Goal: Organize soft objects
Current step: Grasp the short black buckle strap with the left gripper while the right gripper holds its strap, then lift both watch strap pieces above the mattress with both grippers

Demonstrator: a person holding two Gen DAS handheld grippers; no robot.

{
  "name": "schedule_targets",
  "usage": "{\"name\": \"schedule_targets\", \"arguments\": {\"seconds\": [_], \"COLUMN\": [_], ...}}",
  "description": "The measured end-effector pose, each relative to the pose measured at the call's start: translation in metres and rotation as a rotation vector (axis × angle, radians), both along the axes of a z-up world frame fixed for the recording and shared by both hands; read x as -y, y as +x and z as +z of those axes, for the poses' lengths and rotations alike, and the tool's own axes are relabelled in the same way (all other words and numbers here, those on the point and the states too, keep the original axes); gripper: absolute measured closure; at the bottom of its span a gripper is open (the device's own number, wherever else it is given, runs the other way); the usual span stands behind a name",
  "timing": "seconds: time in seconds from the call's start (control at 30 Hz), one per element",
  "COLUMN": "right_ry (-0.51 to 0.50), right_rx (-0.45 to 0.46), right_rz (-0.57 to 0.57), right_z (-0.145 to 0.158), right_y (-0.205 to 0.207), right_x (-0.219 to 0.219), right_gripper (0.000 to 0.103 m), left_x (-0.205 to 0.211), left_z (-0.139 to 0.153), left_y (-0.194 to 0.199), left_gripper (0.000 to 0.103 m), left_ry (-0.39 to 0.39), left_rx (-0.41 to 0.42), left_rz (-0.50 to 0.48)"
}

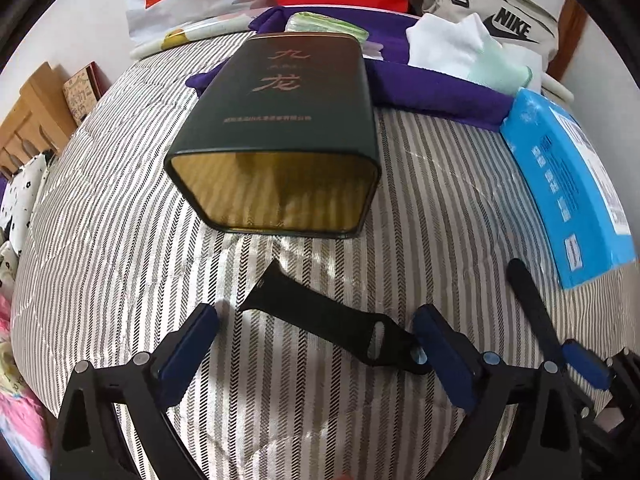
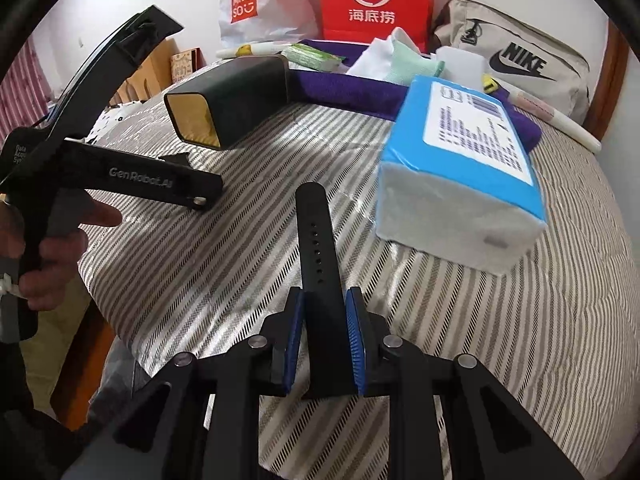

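At the bed's far edge: "MINISO" on a white plastic bag (image 2: 256, 8), "Hi" on a red paper bag (image 2: 376, 0), "NIKE" on a beige bag (image 2: 520, 64); "GenRobot.AI" on the left tool (image 2: 176, 184).

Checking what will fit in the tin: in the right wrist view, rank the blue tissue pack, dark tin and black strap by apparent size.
1. Blue tissue pack, though it lies nearer the camera.
2. Dark tin.
3. Black strap.

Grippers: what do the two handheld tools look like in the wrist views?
Both are black, angular linkage frames with silver pivot pins and blue ribbed pads. The left tool carries white "GenRobot.AI" lettering on its side, visible from the right wrist view. The right tool looks identical.
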State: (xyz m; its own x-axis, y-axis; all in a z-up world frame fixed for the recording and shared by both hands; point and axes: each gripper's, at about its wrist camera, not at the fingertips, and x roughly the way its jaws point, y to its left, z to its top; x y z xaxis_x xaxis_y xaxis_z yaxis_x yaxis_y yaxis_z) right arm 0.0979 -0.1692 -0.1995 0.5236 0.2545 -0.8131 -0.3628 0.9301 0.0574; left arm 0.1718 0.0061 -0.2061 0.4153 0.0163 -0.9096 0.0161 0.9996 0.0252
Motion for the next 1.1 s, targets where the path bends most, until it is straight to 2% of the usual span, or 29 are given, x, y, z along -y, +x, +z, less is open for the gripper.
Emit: {"name": "schedule_targets", "arguments": {"seconds": [0.23,0.5,0.73,0.8,0.87,0.93,1.1], "right_ry": [-0.016,-0.03,-0.022,-0.018,-0.01,0.006,0.005], "right_rx": [-0.01,-0.017,0.0,0.013,0.024,0.027,0.011], "right_rz": [-0.031,-0.072,-0.087,-0.093,-0.101,-0.106,-0.1], "right_z": [0.0,0.0,0.0,-0.001,-0.001,-0.002,0.0], "right_y": [-0.006,-0.015,-0.011,-0.008,-0.006,-0.005,-0.012], "right_x": [0.011,0.029,0.028,0.027,0.027,0.029,0.032], "right_gripper": [0.081,0.081,0.081,0.081,0.081,0.081,0.081], "left_x": [-0.019,-0.057,-0.048,-0.04,-0.033,-0.03,-0.035], "left_z": [0.0,-0.001,0.0,0.0,0.004,0.008,0.009], "left_y": [-0.021,-0.048,-0.04,-0.035,-0.038,-0.043,-0.052], "left_gripper": [0.003,0.004,0.008,0.017,0.036,0.079,0.081], "left_ry": [-0.007,-0.018,-0.037,-0.003,-0.009,-0.012,-0.038], "left_rx": [-0.006,0.027,0.059,0.075,0.093,0.12,0.13], "left_rz": [-0.024,-0.035,-0.038,-0.041,-0.051,-0.083,-0.09]}}
